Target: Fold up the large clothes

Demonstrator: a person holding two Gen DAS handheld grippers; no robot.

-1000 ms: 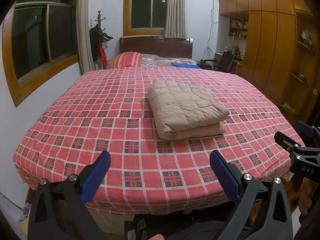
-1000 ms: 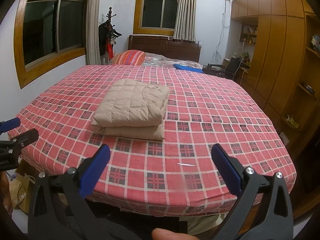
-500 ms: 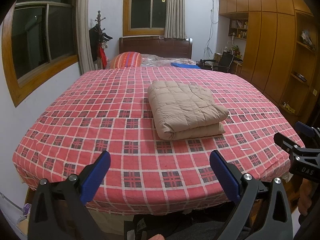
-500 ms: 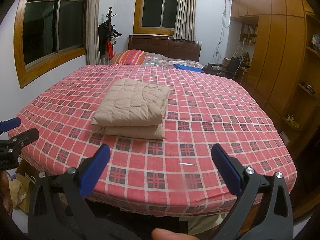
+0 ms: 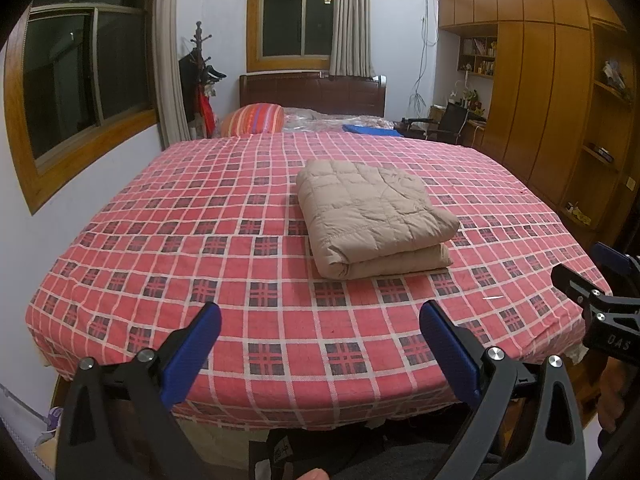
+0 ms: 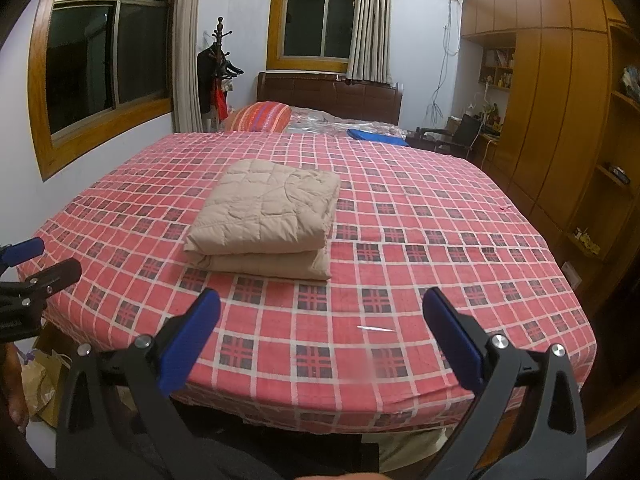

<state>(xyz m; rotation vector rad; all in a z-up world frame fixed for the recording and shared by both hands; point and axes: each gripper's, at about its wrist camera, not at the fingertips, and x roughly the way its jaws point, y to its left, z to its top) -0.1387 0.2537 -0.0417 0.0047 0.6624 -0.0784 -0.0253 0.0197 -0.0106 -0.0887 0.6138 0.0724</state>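
A beige quilted garment (image 5: 370,216) (image 6: 266,220) lies folded into a thick rectangle on the red plaid bedspread (image 5: 224,216) (image 6: 420,220), near the middle of the bed. My left gripper (image 5: 320,320) hangs open over the bed's near edge, well short of the bundle, with nothing between its blue pads. My right gripper (image 6: 322,312) is open too, held back at the foot of the bed, also empty. In the left wrist view the right gripper (image 5: 596,276) shows at the right edge; in the right wrist view the left gripper (image 6: 34,264) shows at the left edge.
A striped pillow (image 5: 254,120) and a blue cloth (image 5: 372,131) lie at the head of the bed by the dark headboard (image 5: 312,92). Wooden wardrobes (image 5: 552,100) line the right wall. A coat stand (image 5: 200,80) is at the left, a chair (image 5: 448,120) at the far right.
Both views have barely shifted; the folded garment and both grippers stay as they were.
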